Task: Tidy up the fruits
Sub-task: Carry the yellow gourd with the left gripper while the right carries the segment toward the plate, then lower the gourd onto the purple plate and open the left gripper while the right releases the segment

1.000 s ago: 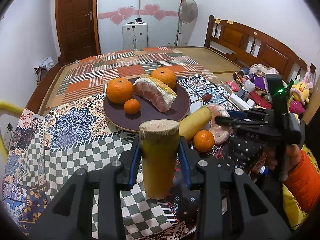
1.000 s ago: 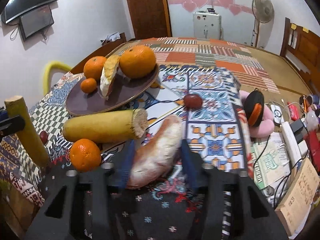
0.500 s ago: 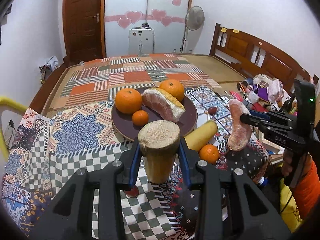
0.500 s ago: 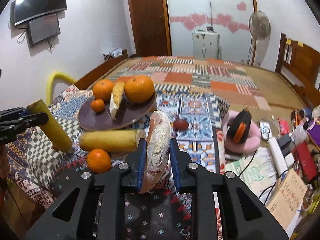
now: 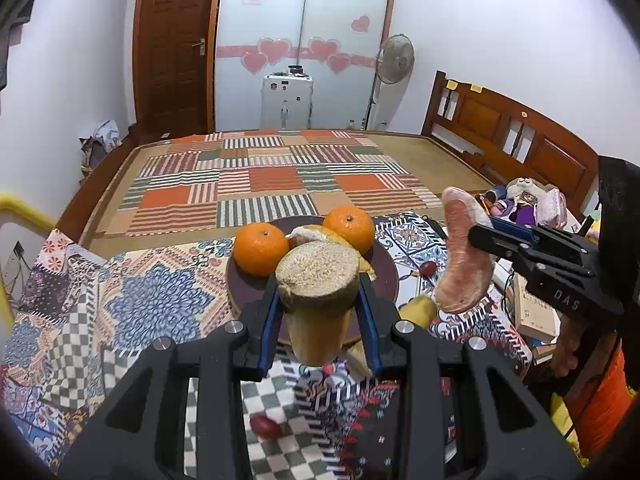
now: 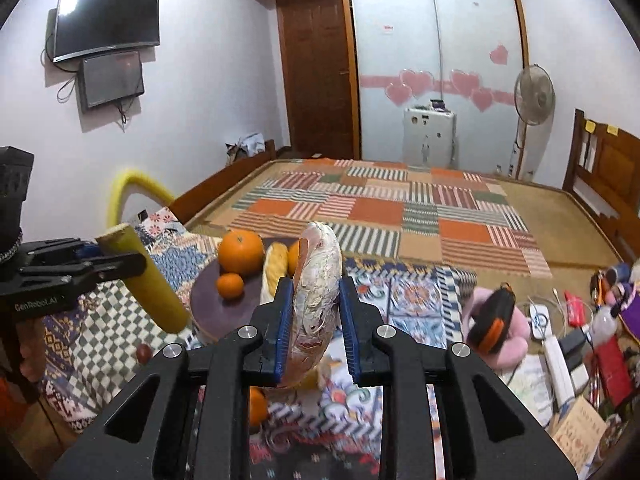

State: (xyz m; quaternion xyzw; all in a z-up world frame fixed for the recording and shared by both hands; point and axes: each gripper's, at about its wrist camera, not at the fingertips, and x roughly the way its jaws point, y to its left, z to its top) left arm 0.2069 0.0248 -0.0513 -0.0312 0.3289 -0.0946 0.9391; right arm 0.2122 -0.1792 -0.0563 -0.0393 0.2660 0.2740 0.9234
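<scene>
Left hand-held gripper [image 5: 318,314]: clenched on the yellow cane piece [image 5: 316,304], gripped mid-length, cut end tipped toward the camera. A second ago the piece stood on the checked cloth [image 5: 80,344]; it now hangs clear above it.
Ahead of it: the brown plate [image 5: 384,280] with two large oranges [image 5: 260,250], a peeled pomelo wedge [image 6: 274,270] and a small orange [image 6: 230,285].
Below it: a red date [image 5: 264,426] on the cloth.
Just to its right: a second yellow cane piece [image 5: 418,310], lying flat, partly hidden.
Right hand-held gripper [image 6: 314,326]: grasping the pink pomelo segment [image 6: 316,308] between blue pads [image 6: 284,328], on edge. Earlier the segment lay on the cloth between spread fingers; now it is lifted, beside the plate's right rim.
Under it: a loose orange [image 6: 256,406].
To its right: headphones [image 6: 486,320] on a pink cushion, then clutter at the bed edge.
Open room: the patchwork mat [image 6: 400,204] beyond the plate.
</scene>
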